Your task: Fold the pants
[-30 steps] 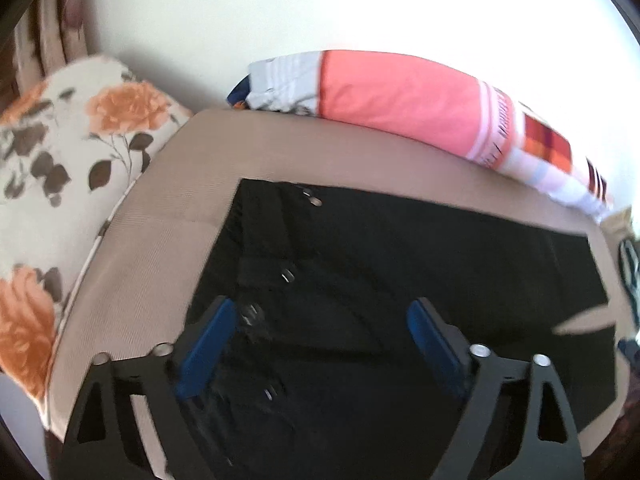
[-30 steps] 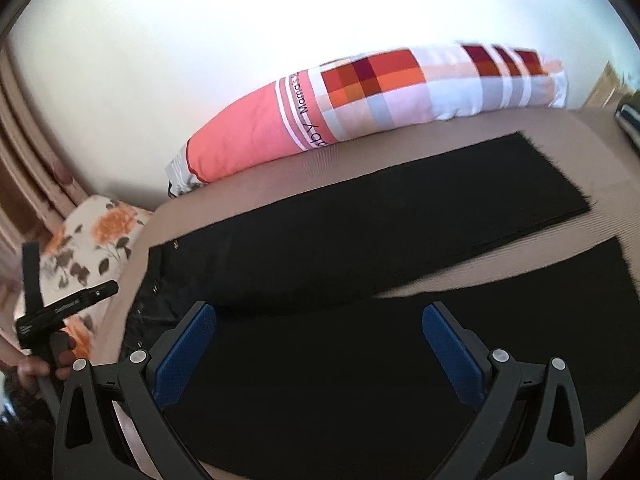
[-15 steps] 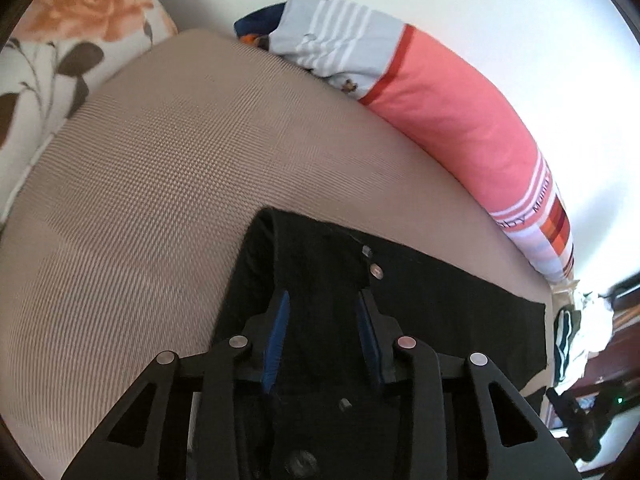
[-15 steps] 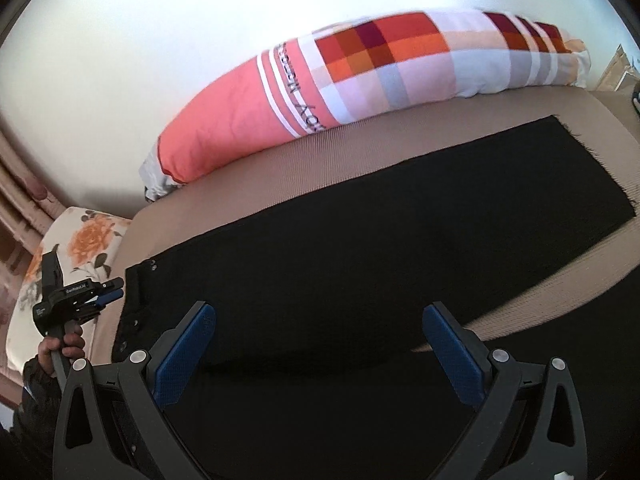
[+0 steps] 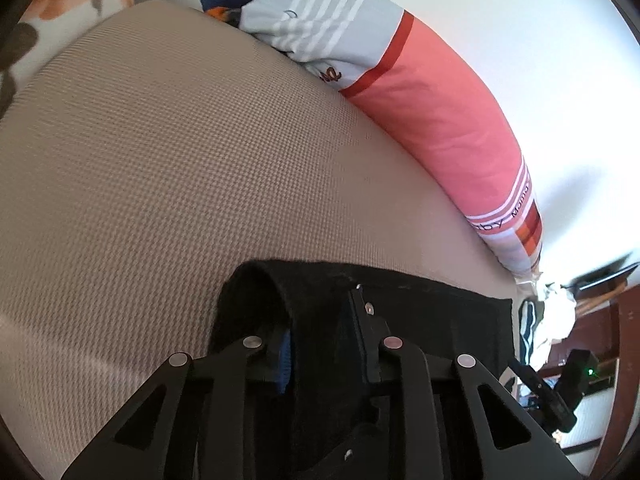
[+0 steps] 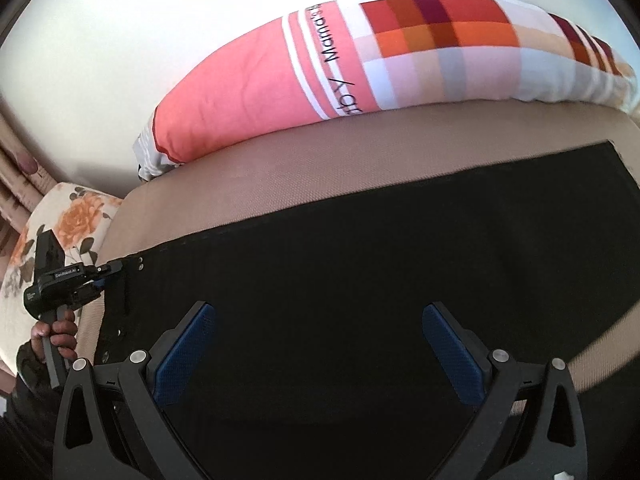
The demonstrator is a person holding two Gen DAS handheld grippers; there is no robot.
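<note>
Black pants (image 6: 360, 272) lie flat across a beige mattress (image 6: 320, 168), waistband at the left. In the left wrist view the waistband corner (image 5: 440, 312) bunches up into a fold. My left gripper (image 5: 324, 336) is closing on that fold; cloth fills the gap and hides most of the blue pads (image 5: 285, 364). The right wrist view shows this left gripper (image 6: 108, 270) at the waistband's far corner, with a hand (image 6: 56, 332) on its handle. My right gripper (image 6: 318, 320) hovers wide open over the middle of the pants, nothing between its fingers.
A long pink and checked pillow (image 6: 320, 60) lies along the white wall behind the pants. A floral pillow (image 6: 76, 216) sits at the mattress's left end. Past the pants' far edge in the left wrist view is a pile of clothes (image 5: 552, 320).
My left gripper went from wide open over the fly to the waistband corner and narrowed around the cloth. My right gripper moved forward and lower over the pants, still open.
</note>
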